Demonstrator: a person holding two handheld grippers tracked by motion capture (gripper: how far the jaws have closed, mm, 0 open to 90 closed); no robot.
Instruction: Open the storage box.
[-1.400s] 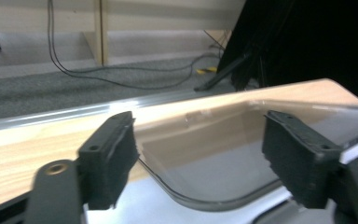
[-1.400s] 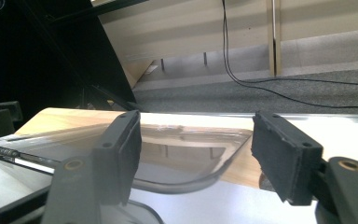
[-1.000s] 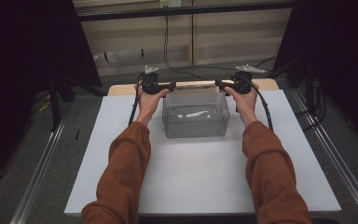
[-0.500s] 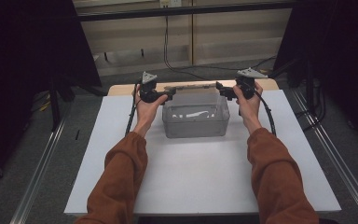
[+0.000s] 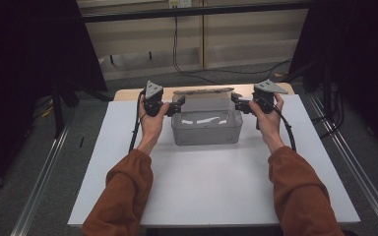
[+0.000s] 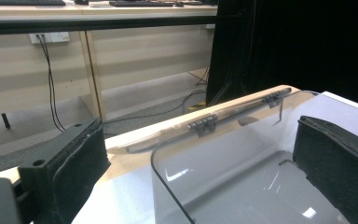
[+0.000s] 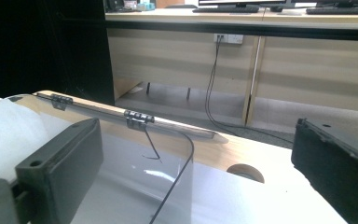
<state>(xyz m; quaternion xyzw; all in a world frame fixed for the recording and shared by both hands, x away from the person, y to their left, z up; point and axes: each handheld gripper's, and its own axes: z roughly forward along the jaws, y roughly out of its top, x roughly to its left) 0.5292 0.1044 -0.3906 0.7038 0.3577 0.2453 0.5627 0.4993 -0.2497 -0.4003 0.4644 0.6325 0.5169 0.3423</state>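
A clear plastic box (image 5: pixel 205 129) stands on the white tabletop (image 5: pixel 211 182), its hinged clear lid (image 5: pixel 204 101) raised and leaning back along a dark hinge strip (image 6: pixel 203 125). My left gripper (image 5: pixel 179 104) is at the box's back left corner and my right gripper (image 5: pixel 237 102) at its back right corner. Both have just been opening their jaws. In the left gripper view a rounded corner of the lid (image 6: pixel 214 177) lies between the wide jaws, touching neither pad. The right gripper view shows the lid's other corner (image 7: pixel 168 163) in the same way.
The white tabletop lies on a wooden table (image 5: pixel 128 93) whose far edge runs just behind the box. A round hole (image 7: pixel 245 171) sits in the wood near the right gripper. Metal rails (image 5: pixel 39 182) run along the floor on both sides. Cables (image 5: pixel 177 54) hang behind.
Both hands have moved outward from the ends of the lid and a little toward the person. The jaws have spread wider. The lid stays raised at the back.
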